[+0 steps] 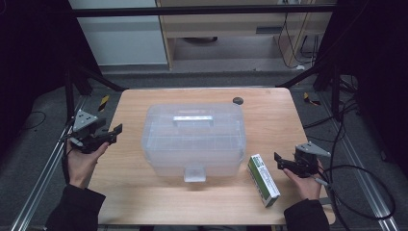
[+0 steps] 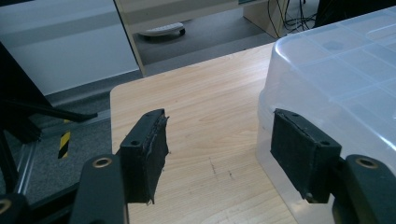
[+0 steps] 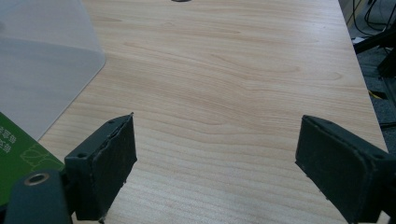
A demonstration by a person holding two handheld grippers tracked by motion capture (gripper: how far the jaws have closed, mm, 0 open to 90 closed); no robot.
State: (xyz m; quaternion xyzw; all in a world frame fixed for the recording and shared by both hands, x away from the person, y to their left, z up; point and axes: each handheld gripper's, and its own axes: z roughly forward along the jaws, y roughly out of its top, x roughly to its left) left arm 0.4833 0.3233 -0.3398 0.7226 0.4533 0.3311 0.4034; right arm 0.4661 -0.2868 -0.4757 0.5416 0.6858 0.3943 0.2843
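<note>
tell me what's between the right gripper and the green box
Nothing: in the high view only a short strip of bare table separates the open right gripper from the green box, which lies flat beside the clear plastic bin.

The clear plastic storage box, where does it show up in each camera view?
High view: clear plastic storage box at table centre.
Left gripper view: right side, beside the right jaw.
Right gripper view: upper-left corner.
Shared landmark: the wooden table.
</note>
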